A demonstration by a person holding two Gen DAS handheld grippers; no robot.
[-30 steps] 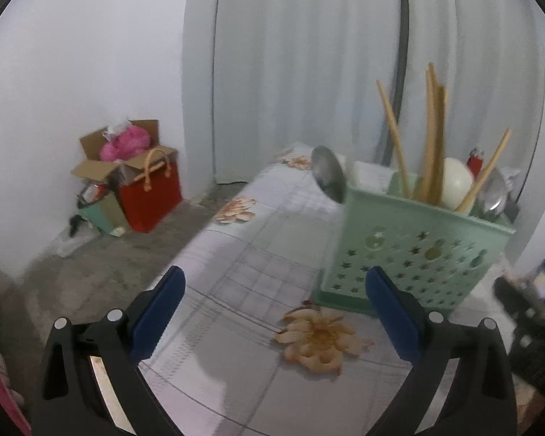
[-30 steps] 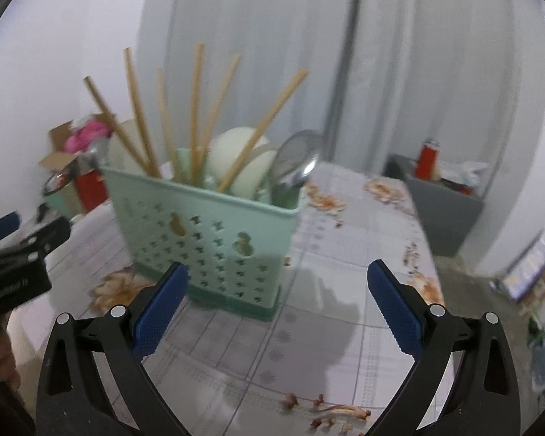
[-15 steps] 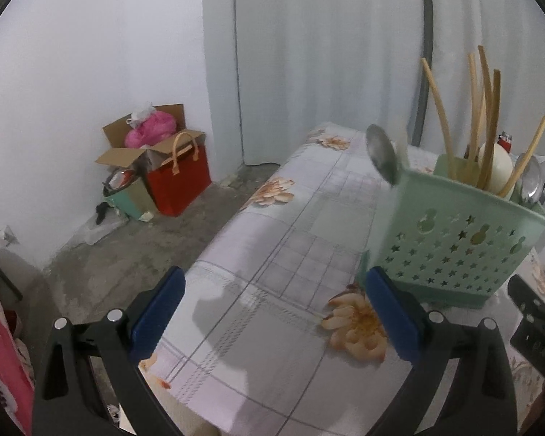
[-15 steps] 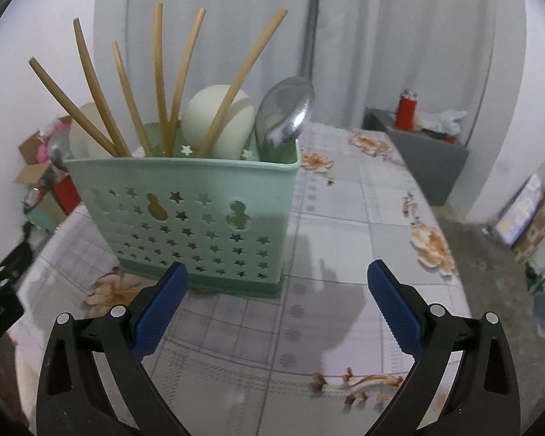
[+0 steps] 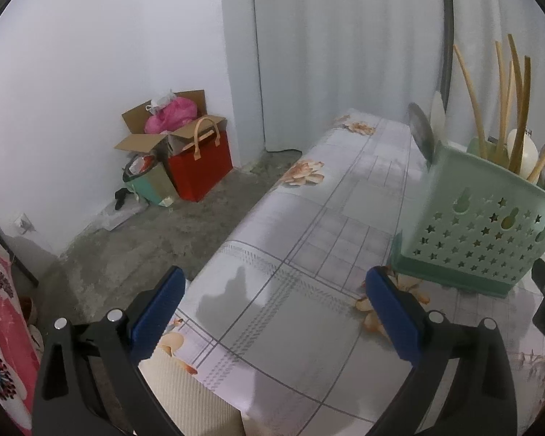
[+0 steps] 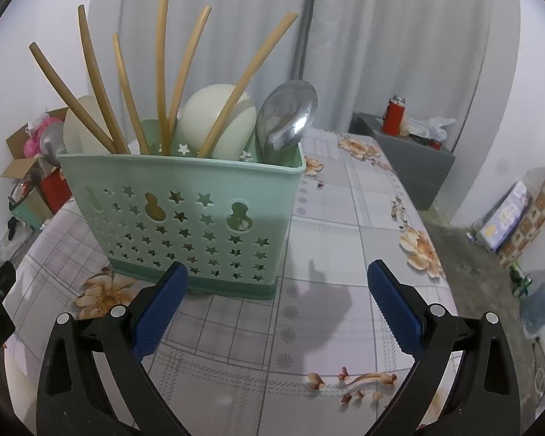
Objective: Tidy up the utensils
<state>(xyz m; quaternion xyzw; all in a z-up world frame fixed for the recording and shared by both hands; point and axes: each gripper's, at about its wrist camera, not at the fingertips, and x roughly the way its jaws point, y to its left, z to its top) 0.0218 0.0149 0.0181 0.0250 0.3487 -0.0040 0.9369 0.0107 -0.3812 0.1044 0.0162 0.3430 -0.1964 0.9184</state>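
Observation:
A mint-green perforated utensil basket (image 6: 185, 225) stands on the flowered tablecloth (image 6: 345, 225). It holds several wooden chopsticks (image 6: 163, 72), cream-coloured spoons (image 6: 218, 116) and metal spoons (image 6: 287, 116). The basket also shows at the right of the left wrist view (image 5: 483, 232). My right gripper (image 6: 278, 312) is open and empty, just in front of the basket. My left gripper (image 5: 272, 316) is open and empty, over the table's left part, left of the basket.
A red bag (image 5: 200, 167) and cardboard boxes (image 5: 163, 127) sit on the floor by the wall. A grey cabinet (image 6: 407, 167) with a red flask (image 6: 394, 114) stands beyond the table. The table edge (image 5: 236, 232) drops to the concrete floor at the left.
Both grippers have drawn back from the basket. The left view has swung left, so the basket sits further right. Both grippers stay open.

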